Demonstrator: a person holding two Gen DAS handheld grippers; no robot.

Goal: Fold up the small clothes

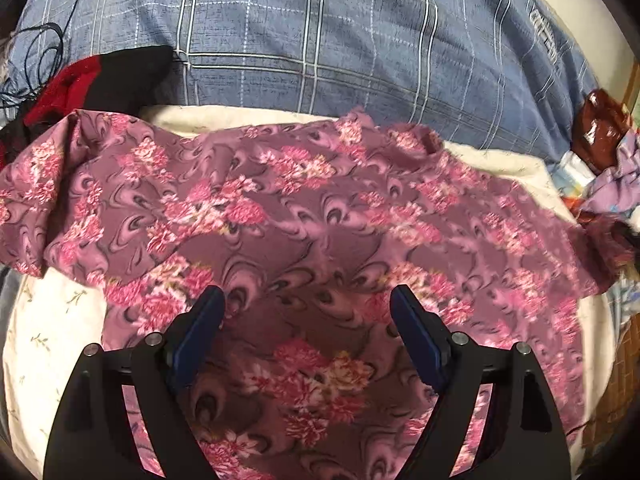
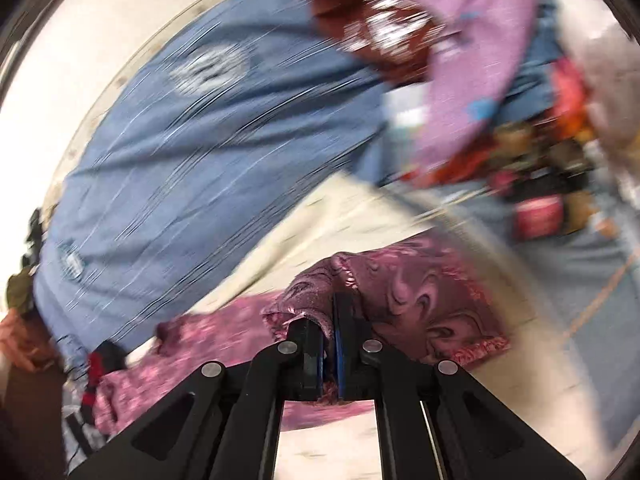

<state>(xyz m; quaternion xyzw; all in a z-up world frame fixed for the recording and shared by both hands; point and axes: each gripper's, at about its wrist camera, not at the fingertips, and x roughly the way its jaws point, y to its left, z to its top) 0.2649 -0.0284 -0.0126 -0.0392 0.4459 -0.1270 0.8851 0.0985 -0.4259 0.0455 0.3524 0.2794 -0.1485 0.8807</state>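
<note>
A mauve garment with pink flowers (image 1: pixel 304 216) lies spread across a cream sheet (image 1: pixel 52 332) on a bed. My left gripper (image 1: pixel 308 300) hovers over its near middle, open, with only flat cloth showing between the blue pads. In the blurred right wrist view my right gripper (image 2: pixel 330 312) is shut on a bunched edge of the same flowered garment (image 2: pixel 404 292), lifted a little off the sheet; folds of cloth hide the fingertips.
A blue checked quilt (image 1: pixel 320 40) lies behind the garment. A black and red garment (image 1: pixel 92 80) and dark cords sit at the back left. A heap of mixed clothes (image 1: pixel 600 152) lies at the right, seen also as a purple cloth (image 2: pixel 472 60).
</note>
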